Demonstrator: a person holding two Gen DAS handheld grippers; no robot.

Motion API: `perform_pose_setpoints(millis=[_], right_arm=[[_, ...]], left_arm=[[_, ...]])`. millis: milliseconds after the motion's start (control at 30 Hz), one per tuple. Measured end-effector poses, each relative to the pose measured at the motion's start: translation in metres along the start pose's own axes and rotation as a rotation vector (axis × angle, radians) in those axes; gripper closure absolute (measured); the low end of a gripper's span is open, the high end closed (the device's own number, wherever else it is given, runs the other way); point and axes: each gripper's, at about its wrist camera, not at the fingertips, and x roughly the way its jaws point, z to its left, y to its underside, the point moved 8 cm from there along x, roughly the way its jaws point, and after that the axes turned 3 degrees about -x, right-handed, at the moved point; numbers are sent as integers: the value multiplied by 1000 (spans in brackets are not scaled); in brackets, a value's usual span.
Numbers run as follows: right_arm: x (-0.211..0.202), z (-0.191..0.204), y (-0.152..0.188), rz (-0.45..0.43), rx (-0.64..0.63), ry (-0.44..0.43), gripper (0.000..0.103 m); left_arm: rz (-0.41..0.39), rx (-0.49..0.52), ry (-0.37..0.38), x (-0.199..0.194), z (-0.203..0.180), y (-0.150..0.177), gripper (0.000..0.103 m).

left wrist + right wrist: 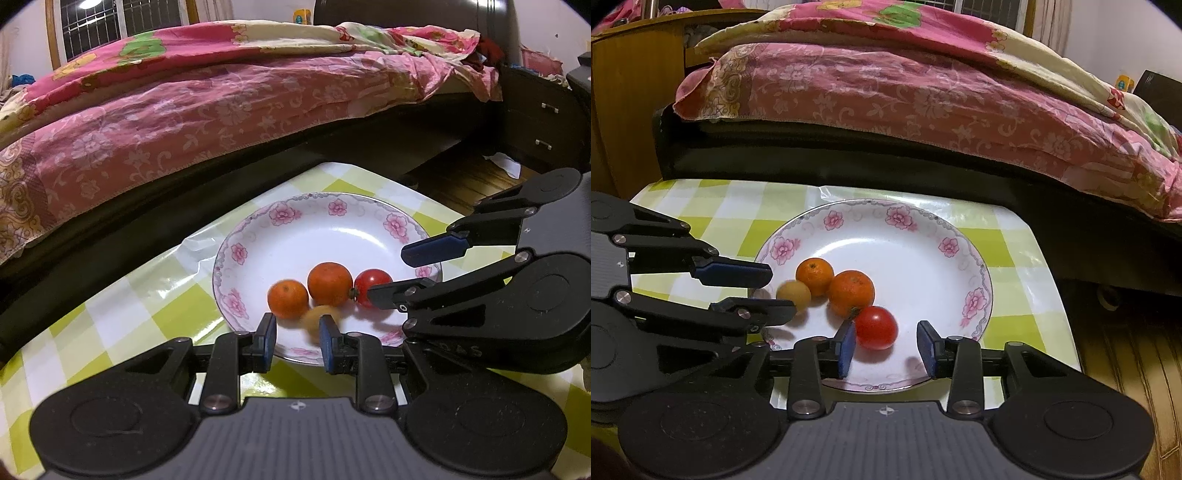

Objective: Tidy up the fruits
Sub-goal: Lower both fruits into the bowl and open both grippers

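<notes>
A white plate (912, 236) with pink flowers on its rim sits on a green-and-white checked cloth (738, 210) beside a bed (886, 92) under a pink floral cover. Four fruits lie on the plate, bunched from its centre toward 8 o'clock in the right wrist view: a small orange (815, 276), a larger orange (851, 293) touching it at its 4 o'clock, a red tomato (876, 328) just below the larger orange at 5 o'clock, and a blurred yellow fruit (793, 294) at the small orange's 8 o'clock. The right gripper (886, 347) hangs over the plate's near rim with its jaws apart; the tomato lies just ahead of the left blue pad (846, 349), and whether they touch is unclear, with a clear gap to the other pad. The left gripper (297, 341) comes in from 9 o'clock, its jaws also parted, and the yellow fruit sits loose at its fingertips, pressed by neither pad.
</notes>
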Motion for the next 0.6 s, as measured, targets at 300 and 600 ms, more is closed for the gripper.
perform_pose_setpoints(millis=[300, 600], right_arm=[[-5, -1, -2, -19, 5, 7, 69], [-17, 8, -5, -50, 6, -13, 69]], left_arm=[[-21, -8, -13, -13, 5, -8, 70], [-33, -19, -17, -30, 9, -9, 70]])
